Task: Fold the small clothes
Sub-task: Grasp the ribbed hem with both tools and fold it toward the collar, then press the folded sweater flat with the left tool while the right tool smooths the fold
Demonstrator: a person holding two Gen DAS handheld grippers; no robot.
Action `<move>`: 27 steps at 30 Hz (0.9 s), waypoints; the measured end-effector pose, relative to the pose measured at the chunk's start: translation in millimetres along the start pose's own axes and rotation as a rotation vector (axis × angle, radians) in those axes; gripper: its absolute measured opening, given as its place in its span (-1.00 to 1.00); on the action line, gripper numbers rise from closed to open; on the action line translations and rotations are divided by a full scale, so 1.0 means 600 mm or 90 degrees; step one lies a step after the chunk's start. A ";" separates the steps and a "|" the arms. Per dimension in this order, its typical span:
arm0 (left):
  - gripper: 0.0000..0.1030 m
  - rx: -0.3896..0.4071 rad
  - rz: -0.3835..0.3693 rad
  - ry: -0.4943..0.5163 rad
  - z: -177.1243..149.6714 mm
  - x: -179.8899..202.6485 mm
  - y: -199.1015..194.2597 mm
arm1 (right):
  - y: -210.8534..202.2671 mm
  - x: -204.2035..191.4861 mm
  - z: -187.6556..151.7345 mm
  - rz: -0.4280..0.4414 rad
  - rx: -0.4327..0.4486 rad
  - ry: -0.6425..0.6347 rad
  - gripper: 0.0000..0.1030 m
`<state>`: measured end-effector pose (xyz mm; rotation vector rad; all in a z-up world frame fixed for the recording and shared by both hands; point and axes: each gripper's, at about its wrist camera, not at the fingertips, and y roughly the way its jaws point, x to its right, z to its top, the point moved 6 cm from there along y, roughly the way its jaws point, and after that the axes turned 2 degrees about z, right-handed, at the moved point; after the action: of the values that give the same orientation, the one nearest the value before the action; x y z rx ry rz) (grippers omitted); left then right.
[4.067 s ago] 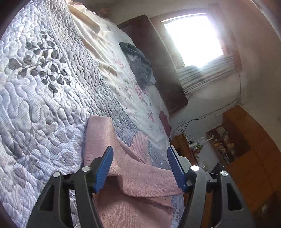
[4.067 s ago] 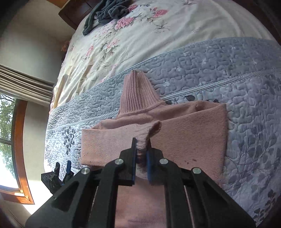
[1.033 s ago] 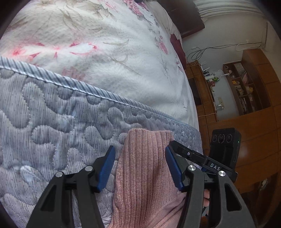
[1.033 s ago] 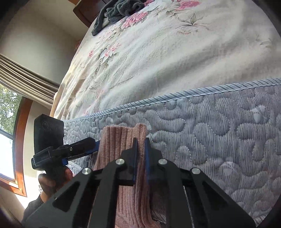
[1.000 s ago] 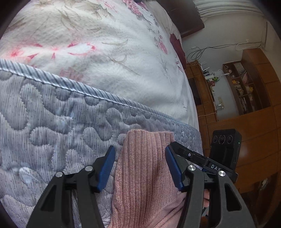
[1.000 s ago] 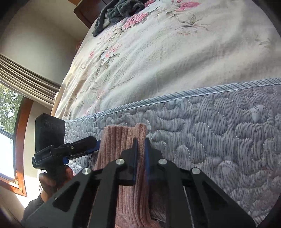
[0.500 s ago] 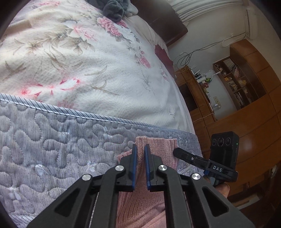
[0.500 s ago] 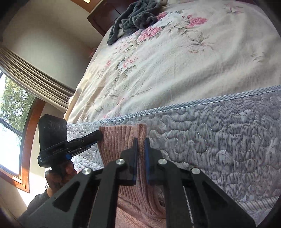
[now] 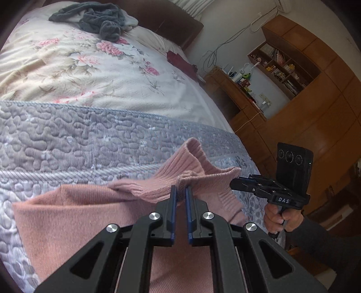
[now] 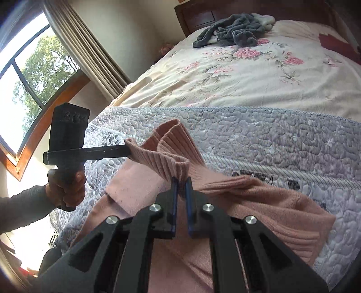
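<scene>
Pink sweater [image 9: 94,211] lying w/ neck pointing toward headboard; left gripper [image 9: 179,189] & right gripper [image 10: 180,180] both pinching collar, lifting it.

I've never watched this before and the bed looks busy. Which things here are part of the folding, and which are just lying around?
Part of the job:
- pink ribbed knit sweater, collar lifted
- left gripper, shut on the collar
- right gripper, shut on the collar

Just lying about:
- crumpled grey towel near the headboard
- dark red cloth
- quilted grey-blue bedspread
- wooden bookshelf
</scene>
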<state>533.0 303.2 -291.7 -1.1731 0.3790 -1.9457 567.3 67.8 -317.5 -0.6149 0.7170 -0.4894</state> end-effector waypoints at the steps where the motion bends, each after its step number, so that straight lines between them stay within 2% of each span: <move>1: -0.87 -0.016 0.007 -0.002 -0.022 -0.003 0.002 | 0.004 -0.005 -0.019 -0.001 -0.012 -0.005 -0.90; 4: -0.86 -0.081 0.027 -0.024 -0.091 -0.022 0.017 | 0.030 -0.010 -0.082 -0.001 -0.066 -0.003 -0.89; 7: -0.86 -0.115 0.063 -0.023 -0.139 -0.030 0.012 | 0.052 -0.011 -0.141 -0.019 -0.131 -0.010 -0.78; 10: -0.86 -0.106 0.086 0.031 -0.141 -0.007 -0.007 | 0.030 -0.033 -0.150 -0.033 -0.124 -0.034 -0.71; 12: -0.82 -0.101 0.092 0.085 -0.130 0.020 -0.007 | 0.018 -0.053 -0.136 -0.034 -0.106 -0.043 -0.41; 14: -0.77 -0.111 0.112 0.153 -0.124 0.045 0.011 | 0.026 -0.073 -0.126 -0.045 -0.103 -0.068 -0.26; 16: -0.74 -0.140 0.141 0.213 -0.127 0.061 0.043 | 0.054 -0.089 -0.121 -0.075 -0.119 -0.119 -0.26; 18: -0.73 -0.163 0.201 0.278 -0.133 0.057 0.078 | 0.083 -0.098 -0.122 -0.109 -0.137 -0.170 -0.28; 19: -0.73 -0.179 0.216 0.301 -0.138 0.058 0.091 | 0.095 -0.103 -0.123 -0.127 -0.143 -0.193 -0.29; 21: -0.56 -0.210 0.228 0.322 -0.148 0.050 0.112 | 0.114 -0.101 -0.128 -0.168 -0.151 -0.231 -0.29; 25: -0.51 -0.223 0.245 0.364 -0.160 0.043 0.121 | 0.130 -0.065 -0.141 -0.229 -0.171 -0.256 -0.38; 26: -0.51 -0.221 0.252 0.372 -0.162 0.042 0.120 | 0.127 -0.058 -0.143 -0.233 -0.169 -0.251 -0.48; 27: -0.54 -0.220 0.263 0.375 -0.164 0.039 0.120 | 0.123 -0.051 -0.143 -0.243 -0.166 -0.246 -0.67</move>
<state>479.8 226.0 -373.2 -0.6185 1.2050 -1.8570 499.7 109.6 -404.0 -1.0686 0.2948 -0.6095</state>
